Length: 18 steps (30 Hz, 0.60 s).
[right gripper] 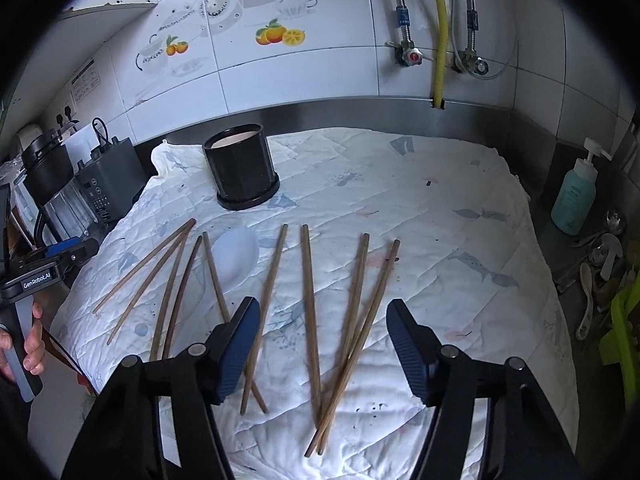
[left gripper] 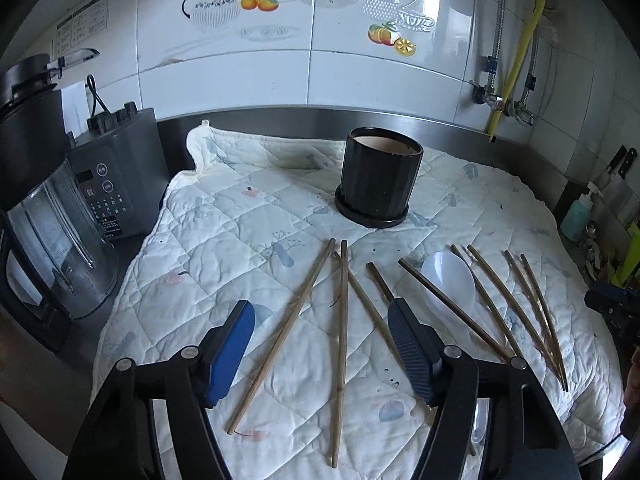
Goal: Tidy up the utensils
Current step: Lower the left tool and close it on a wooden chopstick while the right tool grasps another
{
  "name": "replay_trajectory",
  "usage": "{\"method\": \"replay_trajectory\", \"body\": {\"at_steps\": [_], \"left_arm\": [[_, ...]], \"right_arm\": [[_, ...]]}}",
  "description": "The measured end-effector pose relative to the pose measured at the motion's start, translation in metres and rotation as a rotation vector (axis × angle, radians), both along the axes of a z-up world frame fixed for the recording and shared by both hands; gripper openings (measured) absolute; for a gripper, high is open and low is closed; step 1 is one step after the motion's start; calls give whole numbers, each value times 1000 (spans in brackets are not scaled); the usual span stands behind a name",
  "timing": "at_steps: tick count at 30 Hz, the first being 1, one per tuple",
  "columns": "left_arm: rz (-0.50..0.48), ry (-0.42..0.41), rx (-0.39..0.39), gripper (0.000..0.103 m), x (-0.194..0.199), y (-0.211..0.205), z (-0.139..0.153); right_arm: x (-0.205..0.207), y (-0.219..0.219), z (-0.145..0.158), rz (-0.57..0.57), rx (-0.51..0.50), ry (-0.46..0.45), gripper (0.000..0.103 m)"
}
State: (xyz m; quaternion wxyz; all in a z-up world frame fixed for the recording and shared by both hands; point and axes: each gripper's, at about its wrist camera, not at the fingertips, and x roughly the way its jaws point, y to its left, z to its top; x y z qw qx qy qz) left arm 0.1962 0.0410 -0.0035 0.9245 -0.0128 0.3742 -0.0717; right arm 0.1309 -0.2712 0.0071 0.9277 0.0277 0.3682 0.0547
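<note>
Several brown wooden chopsticks [left gripper: 343,344] lie fanned out on a white quilted cloth [left gripper: 224,240]; they also show in the right wrist view [right gripper: 310,312]. A white plastic spoon [left gripper: 450,280] lies among them, also seen from the right wrist [right gripper: 236,256]. A black cylindrical holder [left gripper: 378,176] stands upright on a saucer behind them, empty as far as I see; the right wrist view shows it too [right gripper: 242,168]. My left gripper [left gripper: 322,320] is open above the leftmost chopsticks. My right gripper [right gripper: 322,318] is open above the rightmost chopsticks. Neither holds anything.
A blender jug [left gripper: 52,248] and its dark base [left gripper: 116,176] stand left of the cloth. A teal soap pump bottle [right gripper: 574,196] and loose spoons [right gripper: 600,256] lie at the right. Pipes and valves [right gripper: 412,56] run on the tiled wall behind.
</note>
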Motion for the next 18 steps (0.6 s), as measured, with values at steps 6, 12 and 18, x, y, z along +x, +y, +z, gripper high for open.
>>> {"method": "replay_trajectory", "body": {"at_steps": [6, 12, 18], "left_arm": [[6, 64, -6, 52, 39, 15, -14], [-5, 115, 2, 40, 71, 22, -24], [-34, 165, 5, 40, 104, 19, -33]], "right_arm": [[39, -19, -16, -31, -9, 89, 52], [74, -37, -33, -49, 67, 181, 34], [102, -53, -46, -74, 126, 254, 32]]}}
